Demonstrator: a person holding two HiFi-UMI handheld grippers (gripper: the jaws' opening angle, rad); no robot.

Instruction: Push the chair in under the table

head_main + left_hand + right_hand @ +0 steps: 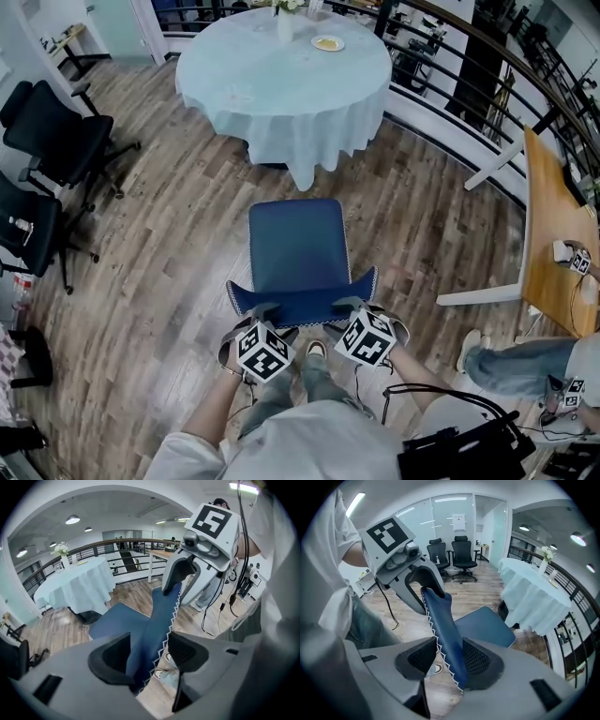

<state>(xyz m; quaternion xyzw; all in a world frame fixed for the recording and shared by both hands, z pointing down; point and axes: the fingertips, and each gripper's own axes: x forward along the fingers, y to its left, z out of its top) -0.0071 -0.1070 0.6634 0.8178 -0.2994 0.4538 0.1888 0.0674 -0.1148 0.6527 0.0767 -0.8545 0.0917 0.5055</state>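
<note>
A blue chair [298,246] stands on the wood floor, its seat facing a round table [281,75] draped in pale blue cloth. A stretch of floor lies between them. My left gripper [262,314] and right gripper [352,307] straddle the top edge of the backrest [300,302], side by side. In the left gripper view the backrest [154,625] lies against one pad of the left gripper [149,656], with a gap at the other. In the right gripper view the backrest [445,630] rests on one pad of the right gripper [446,660], and floor shows past the other.
Black office chairs [56,141] stand at the left. A curved railing [450,84] runs behind the table. A wooden desk [553,234] is at the right, and another person's legs [525,361] are close by. A vase [284,23] and a plate [327,43] sit on the table.
</note>
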